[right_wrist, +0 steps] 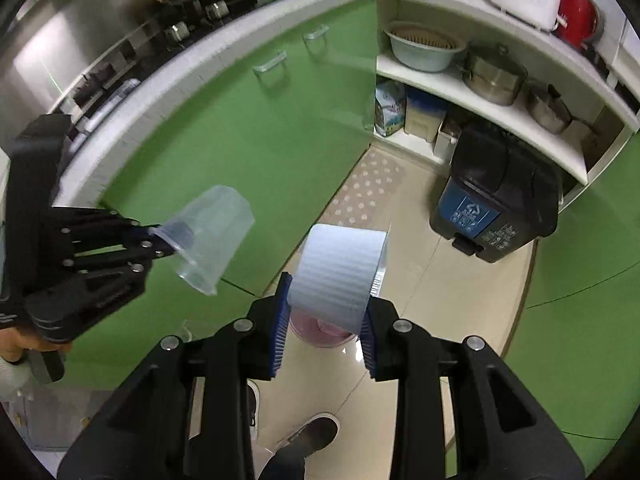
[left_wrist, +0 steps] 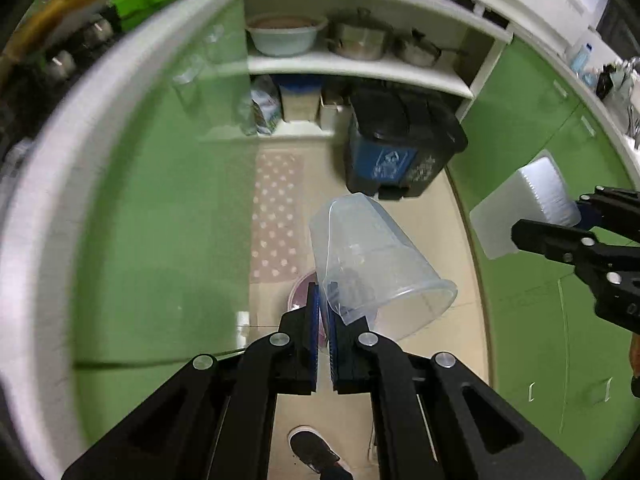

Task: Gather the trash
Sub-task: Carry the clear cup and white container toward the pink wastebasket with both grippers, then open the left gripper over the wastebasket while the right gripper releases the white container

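My left gripper point(left_wrist: 324, 344) pinches the clear plastic cup's point(left_wrist: 372, 264) rim, my right gripper point(right_wrist: 326, 320) clamps the ribbed white tub point(right_wrist: 336, 272), both short of the black pedal bin point(right_wrist: 496, 204) for dumping.

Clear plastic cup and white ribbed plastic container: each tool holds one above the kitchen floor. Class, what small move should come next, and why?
Probably lower both toward the small pink bin directly below. The left tool pinches the clear plastic cup by its rim, the right tool clamps the white ribbed plastic container, and the dark pedal bin with a blue label has its lid shut.
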Demonstrator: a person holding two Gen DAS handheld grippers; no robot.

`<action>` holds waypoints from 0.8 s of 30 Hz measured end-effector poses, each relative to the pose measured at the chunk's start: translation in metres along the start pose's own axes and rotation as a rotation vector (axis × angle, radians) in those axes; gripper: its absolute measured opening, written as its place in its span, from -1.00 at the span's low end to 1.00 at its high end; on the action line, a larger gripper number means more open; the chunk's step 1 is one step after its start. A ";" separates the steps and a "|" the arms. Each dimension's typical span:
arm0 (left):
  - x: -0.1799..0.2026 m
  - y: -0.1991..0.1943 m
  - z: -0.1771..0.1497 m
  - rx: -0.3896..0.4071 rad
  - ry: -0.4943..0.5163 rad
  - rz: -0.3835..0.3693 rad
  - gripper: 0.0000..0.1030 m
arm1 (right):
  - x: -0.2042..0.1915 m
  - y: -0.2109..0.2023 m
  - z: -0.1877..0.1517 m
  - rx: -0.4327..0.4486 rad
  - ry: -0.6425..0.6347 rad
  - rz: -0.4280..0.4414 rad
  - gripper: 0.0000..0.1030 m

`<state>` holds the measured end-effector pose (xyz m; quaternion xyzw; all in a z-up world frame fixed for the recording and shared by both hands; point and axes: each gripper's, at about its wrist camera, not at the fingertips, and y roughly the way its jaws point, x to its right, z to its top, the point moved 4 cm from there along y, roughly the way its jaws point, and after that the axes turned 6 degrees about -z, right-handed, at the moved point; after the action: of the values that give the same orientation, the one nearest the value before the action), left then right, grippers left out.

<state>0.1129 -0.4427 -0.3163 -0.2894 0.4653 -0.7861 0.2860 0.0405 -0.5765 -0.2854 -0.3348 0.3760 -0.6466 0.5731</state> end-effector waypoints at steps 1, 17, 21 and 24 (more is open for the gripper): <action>-0.003 0.015 -0.002 -0.006 0.006 -0.004 -0.92 | 0.001 0.012 -0.003 0.000 0.004 -0.002 -0.41; -0.022 0.166 -0.047 -0.089 0.045 -0.027 -0.19 | 0.016 0.145 -0.064 -0.034 0.069 -0.007 -0.41; -0.023 0.165 -0.045 -0.041 0.052 -0.032 0.89 | 0.014 0.151 -0.068 -0.037 0.064 -0.004 -0.41; -0.027 0.166 -0.046 -0.050 0.037 -0.033 0.89 | 0.013 0.154 -0.069 -0.038 0.063 -0.004 -0.41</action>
<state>0.1274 -0.4641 -0.4889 -0.2896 0.4852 -0.7840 0.2571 0.0544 -0.5917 -0.4537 -0.3257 0.4053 -0.6507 0.5535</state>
